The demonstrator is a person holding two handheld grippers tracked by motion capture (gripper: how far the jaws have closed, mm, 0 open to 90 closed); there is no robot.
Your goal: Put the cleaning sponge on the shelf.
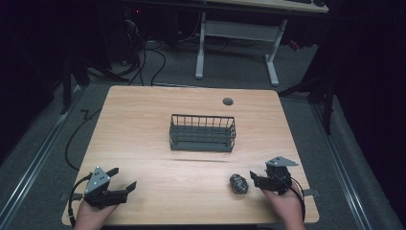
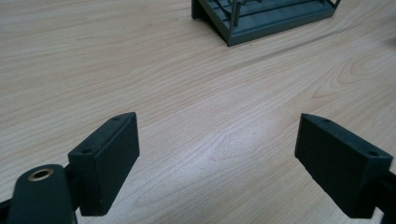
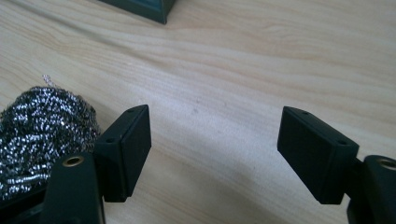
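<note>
With jaws apart and empty, the right gripper (image 3: 215, 154) at lower right may nudge the steel scourer (image 3: 42, 130) aside, since it lies outside the left jaw.

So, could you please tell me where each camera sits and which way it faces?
High view: above the table's near side, looking forward and down; hands, left hand-held gripper and right hand-held gripper show.
Left gripper view: rides that gripper, facing the wire basket; open jaws show.
Right gripper view: low beside the steel scourer; open jaws show.
Shared: basket, tabletop.
</note>
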